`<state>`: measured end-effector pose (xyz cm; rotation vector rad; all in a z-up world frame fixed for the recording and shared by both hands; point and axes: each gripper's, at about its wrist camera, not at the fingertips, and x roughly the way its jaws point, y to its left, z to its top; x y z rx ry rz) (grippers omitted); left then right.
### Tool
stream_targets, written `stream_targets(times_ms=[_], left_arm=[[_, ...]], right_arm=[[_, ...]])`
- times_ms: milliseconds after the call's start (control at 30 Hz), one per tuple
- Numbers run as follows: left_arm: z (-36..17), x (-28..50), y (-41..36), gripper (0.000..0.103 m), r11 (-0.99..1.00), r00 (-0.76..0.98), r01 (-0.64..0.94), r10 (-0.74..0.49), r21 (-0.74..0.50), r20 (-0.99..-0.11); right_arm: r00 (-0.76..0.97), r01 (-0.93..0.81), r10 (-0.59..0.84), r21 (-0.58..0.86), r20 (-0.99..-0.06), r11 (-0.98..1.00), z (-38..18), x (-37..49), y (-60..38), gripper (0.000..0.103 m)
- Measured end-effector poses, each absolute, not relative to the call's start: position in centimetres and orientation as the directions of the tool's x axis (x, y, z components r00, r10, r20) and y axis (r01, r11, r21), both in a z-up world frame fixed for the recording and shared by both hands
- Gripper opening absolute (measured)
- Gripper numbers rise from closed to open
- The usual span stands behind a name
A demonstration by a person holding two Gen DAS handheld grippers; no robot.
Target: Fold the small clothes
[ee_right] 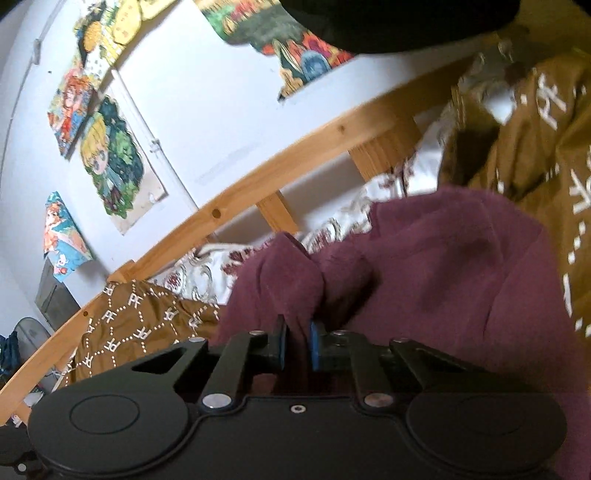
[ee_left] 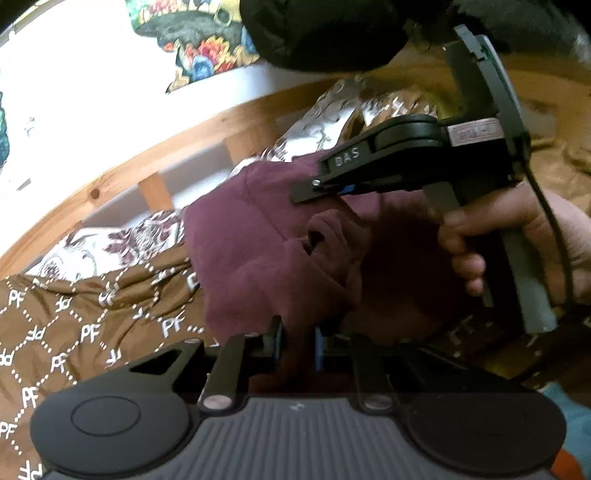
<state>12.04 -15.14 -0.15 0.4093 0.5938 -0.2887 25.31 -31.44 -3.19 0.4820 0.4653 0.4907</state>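
A small maroon garment [ee_left: 251, 236] lies bunched on a brown patterned bedspread [ee_left: 74, 332]. In the left wrist view my left gripper [ee_left: 297, 341] is at the garment's near edge, its blue pads closed on a fold of the cloth. Across the garment, a person's hand [ee_left: 491, 236] holds my right gripper [ee_left: 325, 190], whose fingers pinch the far edge. The right wrist view shows the same grip up close: the right gripper [ee_right: 297, 341] is narrow with maroon cloth [ee_right: 443, 266] gathered between its pads.
A wooden bed rail [ee_left: 147, 147] runs behind the garment, with a white wall and posters [ee_right: 110, 162] beyond. A white floral sheet [ee_left: 92, 247] lies along the rail. A black padded shape [ee_left: 321, 33] hangs at the top. Rumpled brown bedding [ee_right: 535, 147] rises at the right.
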Motion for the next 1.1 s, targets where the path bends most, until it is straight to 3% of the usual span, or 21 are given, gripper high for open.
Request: stream_targets(times_ms=[267, 467, 867, 1100], left_arm=[[0.6, 11.6, -17.4, 0.017, 0.836, 0.775, 0.486, -0.277, 0.255, -0.569], [0.2, 11.6, -19.4, 0.017, 0.792, 0.750, 0.554, -0.339, 0.258, -0.568], [-1.6, 12.4, -21.0, 0.017, 0.750, 0.690, 0.622, -0.389, 0.226, -0.610], [-2.2, 12.5, -20.2, 0.023, 0.767, 0.665, 0.618, -0.395, 0.171, -0.634]], right_arm=[[0.851, -0.358, 0.471, 0.400, -0.233, 0.844, 1.1, 23.4, -33.0, 0.009], [0.893, -0.308, 0.385, 0.307, -0.234, 0.900, 2.3, 22.4, -34.5, 0.009], [0.891, -0.090, 0.228, 0.338, -0.392, 0.937, -0.8, 22.4, -39.1, 0.009], [0.868, -0.036, 0.182, 0.309, -0.461, 0.950, -2.0, 22.5, -38.9, 0.009]])
